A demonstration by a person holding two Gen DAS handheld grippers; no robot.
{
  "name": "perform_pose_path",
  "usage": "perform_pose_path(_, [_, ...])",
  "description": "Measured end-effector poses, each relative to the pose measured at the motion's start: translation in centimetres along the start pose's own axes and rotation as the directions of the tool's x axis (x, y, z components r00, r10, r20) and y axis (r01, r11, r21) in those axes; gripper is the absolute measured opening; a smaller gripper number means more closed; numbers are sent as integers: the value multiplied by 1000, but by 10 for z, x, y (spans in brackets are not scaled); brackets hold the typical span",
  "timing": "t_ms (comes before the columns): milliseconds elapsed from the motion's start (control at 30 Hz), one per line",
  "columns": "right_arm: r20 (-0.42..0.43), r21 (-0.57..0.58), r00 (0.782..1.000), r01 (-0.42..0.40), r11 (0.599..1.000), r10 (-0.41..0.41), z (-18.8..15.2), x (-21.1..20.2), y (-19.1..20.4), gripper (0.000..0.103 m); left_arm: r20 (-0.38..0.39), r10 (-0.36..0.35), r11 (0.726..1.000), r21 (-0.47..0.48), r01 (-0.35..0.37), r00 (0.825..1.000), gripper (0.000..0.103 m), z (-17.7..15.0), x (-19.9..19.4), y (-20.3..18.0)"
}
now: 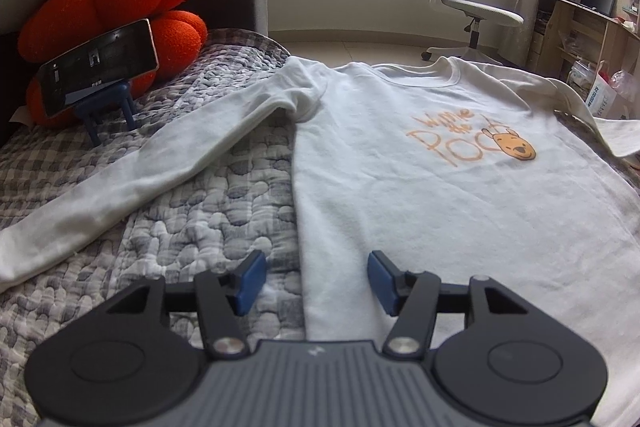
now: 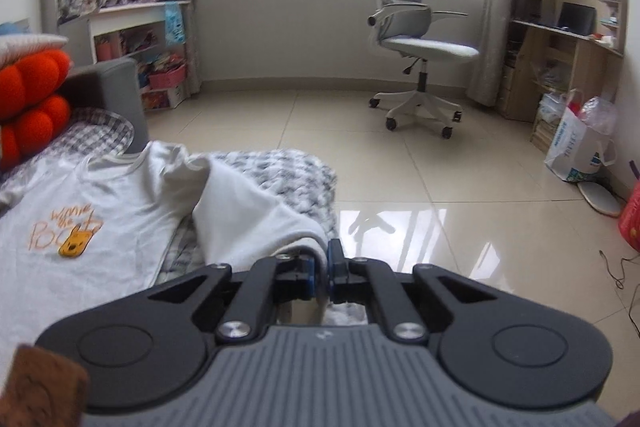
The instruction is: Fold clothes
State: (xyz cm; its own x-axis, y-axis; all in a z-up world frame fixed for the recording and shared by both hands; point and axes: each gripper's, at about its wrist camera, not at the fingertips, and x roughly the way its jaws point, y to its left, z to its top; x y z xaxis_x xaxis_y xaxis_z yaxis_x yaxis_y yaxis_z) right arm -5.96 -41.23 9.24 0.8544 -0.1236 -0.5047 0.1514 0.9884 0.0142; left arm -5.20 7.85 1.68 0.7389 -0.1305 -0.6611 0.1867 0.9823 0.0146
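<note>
pinching the white long-sleeved cotton sweatshirt (image 2: 100,211) by its right sleeve cuff (image 2: 280,227), the right gripper (image 2: 320,263) sits clamped shut, likely to fold the sleeve inward. left gripper (image 1: 316,279) hovers with jaws apart over the side hem, holding nothing, probably to pin it.

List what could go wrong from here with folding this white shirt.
1. The right hand-held gripper pinches only the sleeve edge; the thin bite may slip as it is carried across.
2. The left hand-held gripper is open over the shirt side edge; closing here could also catch the quilt beneath.
3. The other sleeve lies spread toward the phone on its stand; a careless sweep might topple it.
</note>
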Motion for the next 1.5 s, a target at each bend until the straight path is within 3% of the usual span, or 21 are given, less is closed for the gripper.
perform_pose_path(233, [-67, 65, 986, 158, 985, -153, 15, 41, -40, 6, 5, 0, 1000, 4, 0, 1000, 58, -1, 0, 0])
perform_pose_path(467, [-138, 208, 987, 104, 973, -76, 8, 68, -72, 9, 3, 1, 1000, 8, -2, 1000, 58, -1, 0, -1])
perform_pose_path(600, [-143, 150, 987, 98, 984, -77, 10, 65, -71, 14, 3, 6, 1000, 7, -6, 1000, 59, -1, 0, -1])
perform_pose_path(700, [-110, 131, 994, 25, 991, -10, 16, 55, -73, 17, 8, 10, 1000, 3, -10, 1000, 59, -2, -1, -2])
perform_pose_path(767, [-77, 98, 996, -25, 995, 33, 21, 46, -71, 27, 8, 11, 1000, 1, -11, 1000, 59, -2, -1, -2])
perform_pose_path(800, [-59, 69, 998, -33, 997, 37, 23, 41, -68, 42, 6, 11, 1000, 0, -11, 1000, 59, -2, -1, -2])
perform_pose_path(833, [-40, 39, 998, -36, 999, 37, 24, 37, -65, 49, 4, 11, 1000, -1, -11, 1000, 59, -1, -1, -2])
perform_pose_path(1000, [-12, -39, 998, -66, 997, 66, 28, 29, -51, 50, -4, 8, 1000, -2, -8, 1000, 59, 0, -1, -1])
perform_pose_path(1200, [-92, -148, 980, -186, 971, 174, 18, 50, -15, 50, -17, 1, 1000, -3, -1, 1000, 59, 2, -2, 0])
perform_pose_path(1400, [-199, -302, 938, -334, 893, 284, 4, 78, 44, 50, -26, -8, 1000, -10, 8, 1000, 59, 4, -1, 2])
perform_pose_path(1500, [-226, -411, 948, -300, 861, 223, -8, 96, 66, 49, -24, -12, 1000, -5, 12, 1000, 59, 4, -1, 3])
